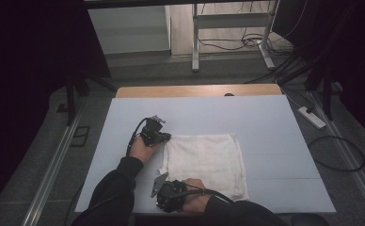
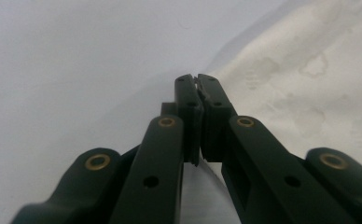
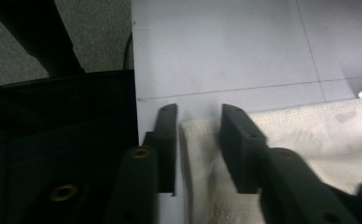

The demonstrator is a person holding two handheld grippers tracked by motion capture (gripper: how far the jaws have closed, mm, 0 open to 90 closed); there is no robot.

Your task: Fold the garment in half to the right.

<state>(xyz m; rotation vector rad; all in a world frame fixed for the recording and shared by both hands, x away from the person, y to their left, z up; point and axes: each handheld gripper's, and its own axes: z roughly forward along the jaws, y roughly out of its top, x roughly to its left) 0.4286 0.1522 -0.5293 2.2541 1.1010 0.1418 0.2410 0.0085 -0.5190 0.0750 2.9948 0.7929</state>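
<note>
While one white towel [image 1: 204, 162] lies flat, the left gripper [image 2: 198, 79] pinches its corner; the right gripper [image 3: 195, 114] straddles its edge, unclamped.

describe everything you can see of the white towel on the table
The white towel is a roughly square cloth of soft, slightly nubbly fabric with a stitched hem, lying nearly flat on the pale blue table, a little rumpled along its left side. The left gripper has its jaws shut on the towel's far left corner. At the near left corner, the right gripper has the hemmed edge between its jaws, which still stand apart and do not yet press on it.
</note>
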